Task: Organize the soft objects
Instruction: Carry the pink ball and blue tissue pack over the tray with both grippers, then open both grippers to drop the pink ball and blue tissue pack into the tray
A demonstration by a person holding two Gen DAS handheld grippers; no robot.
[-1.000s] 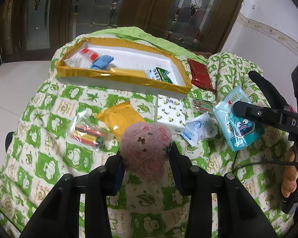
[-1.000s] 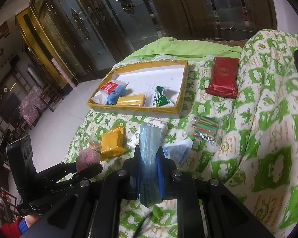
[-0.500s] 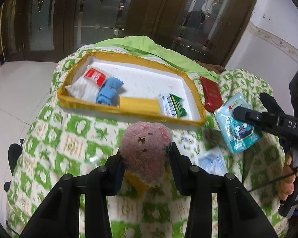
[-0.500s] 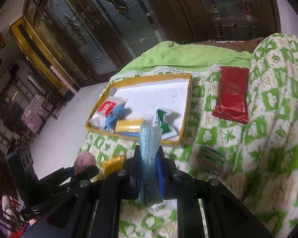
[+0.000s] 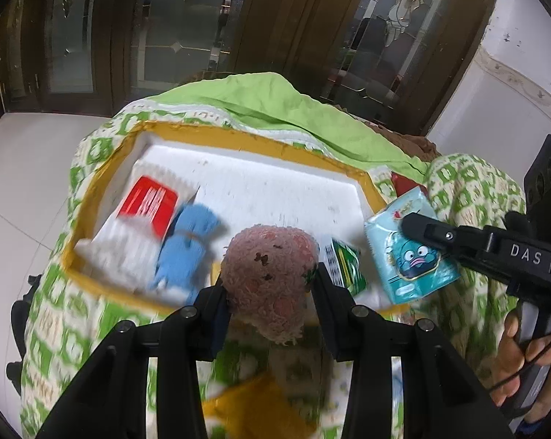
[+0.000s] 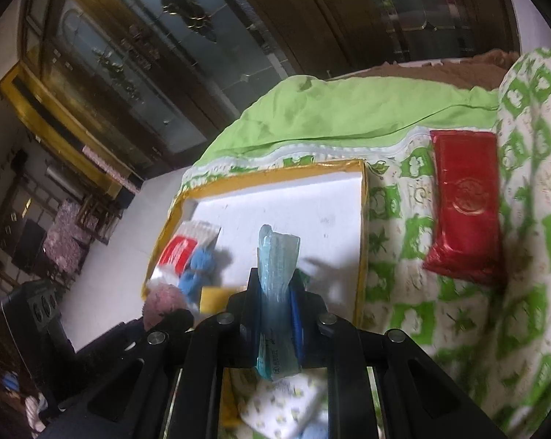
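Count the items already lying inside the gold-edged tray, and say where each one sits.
4 show. The white packet with red label lies at the tray's left end, the blue cloth roll beside it, a yellow pack next, and the green-and-white pack rightmost. Held items may hide more.

We see the tray (image 5: pixel 363 183) lying on the quilt (image 5: pixel 55 322), with a folded blanket (image 5: pixel 297 109) behind it. In the tray's left end a packet (image 5: pixel 143 216) lies just left of a rolled cloth (image 5: pixel 187 252); a small box (image 5: pixel 343 265) sits at its near right. Right of the tray, apart from it, a flat pouch (image 6: pixel 465 216) lies on the quilt.
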